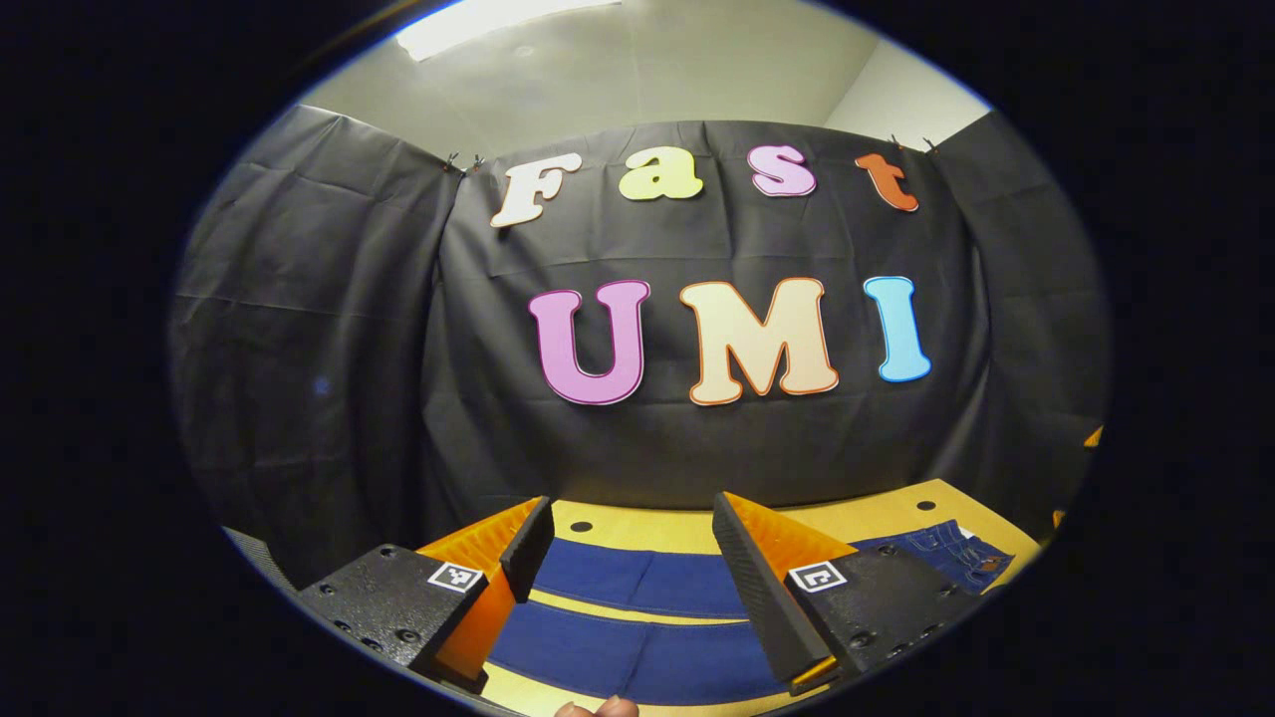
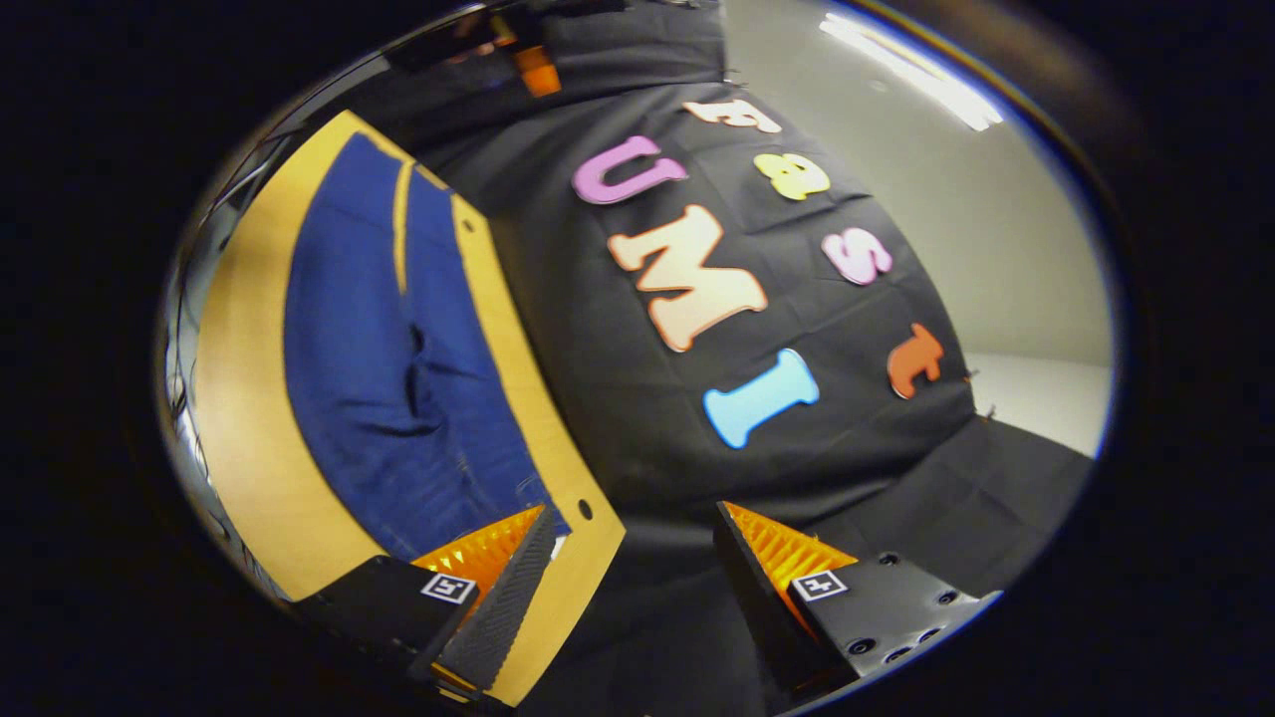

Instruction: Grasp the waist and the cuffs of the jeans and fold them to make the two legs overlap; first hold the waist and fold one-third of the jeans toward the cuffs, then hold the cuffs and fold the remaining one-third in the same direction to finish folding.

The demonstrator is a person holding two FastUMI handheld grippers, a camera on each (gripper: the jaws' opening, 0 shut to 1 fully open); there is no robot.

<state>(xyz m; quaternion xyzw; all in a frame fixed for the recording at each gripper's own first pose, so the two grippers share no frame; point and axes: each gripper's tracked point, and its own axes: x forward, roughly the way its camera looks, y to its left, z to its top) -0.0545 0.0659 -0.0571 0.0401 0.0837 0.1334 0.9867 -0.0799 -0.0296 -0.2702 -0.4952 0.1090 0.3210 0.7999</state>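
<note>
Dark blue jeans [image 1: 637, 617] lie flat on a wooden table [image 1: 896, 508], the two legs side by side with a strip of table between them. The waist end [image 1: 946, 553] lies at the right in the left gripper view. My left gripper [image 1: 633, 568] hangs open above the legs, nothing between its fingers. In the right gripper view the jeans [image 2: 379, 349] stretch away along the table [image 2: 239, 398], legs apart at the far end. My right gripper [image 2: 628, 588] is open and tilted, held over the table's near corner beside the waist end, holding nothing.
The booth's black cloth wall [image 1: 697, 418] rises right behind the table. Small round holes [image 1: 581, 525] mark the tabletop near its back edge. A fingertip [image 1: 598, 708] shows at the bottom of the left gripper view.
</note>
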